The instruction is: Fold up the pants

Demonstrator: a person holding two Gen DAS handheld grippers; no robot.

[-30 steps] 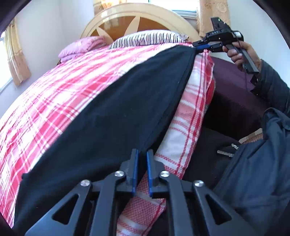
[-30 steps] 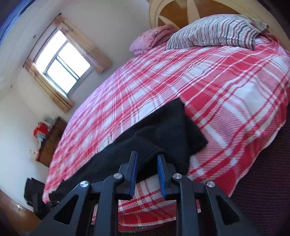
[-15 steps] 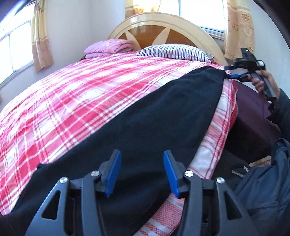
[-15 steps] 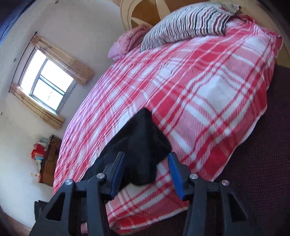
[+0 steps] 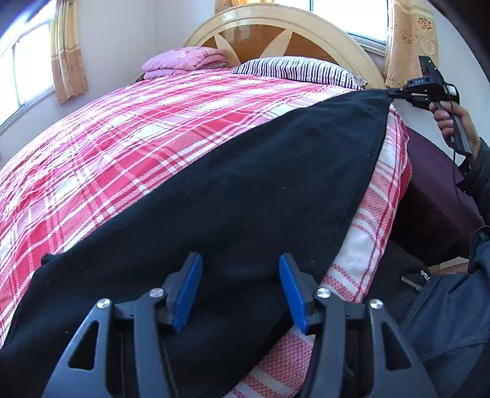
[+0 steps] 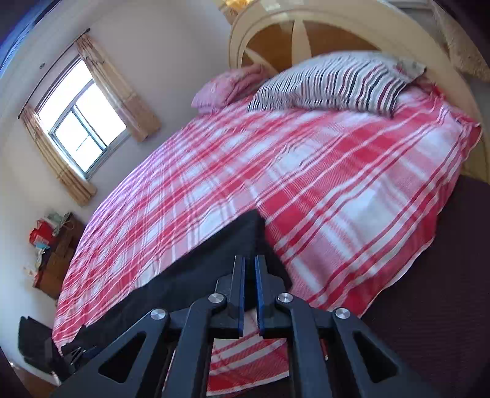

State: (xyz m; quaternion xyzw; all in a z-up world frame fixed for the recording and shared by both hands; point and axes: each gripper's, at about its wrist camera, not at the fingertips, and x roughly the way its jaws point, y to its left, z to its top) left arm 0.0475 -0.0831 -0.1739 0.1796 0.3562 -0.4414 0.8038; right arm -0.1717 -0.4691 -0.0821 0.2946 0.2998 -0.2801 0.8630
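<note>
Black pants (image 5: 232,196) lie stretched lengthwise along the right edge of a bed with a red and white plaid cover (image 5: 122,131). My left gripper (image 5: 240,294) is open just above the near end of the pants, holding nothing. My right gripper (image 6: 250,269) is shut on the far end of the pants (image 6: 214,260), near the bed's side edge. In the left wrist view the right gripper (image 5: 395,91) pinches the far corner of the pants near the headboard.
A striped pillow (image 5: 300,70) and a folded pink blanket (image 5: 183,61) lie by the wooden headboard (image 5: 281,27). A dark maroon surface (image 5: 435,189) runs beside the bed on the right. Windows with curtains (image 6: 85,131) are on the left wall.
My left gripper let go of the near end of the pants and opened wide. My right gripper opened, then shut again on the far end of the pants.
</note>
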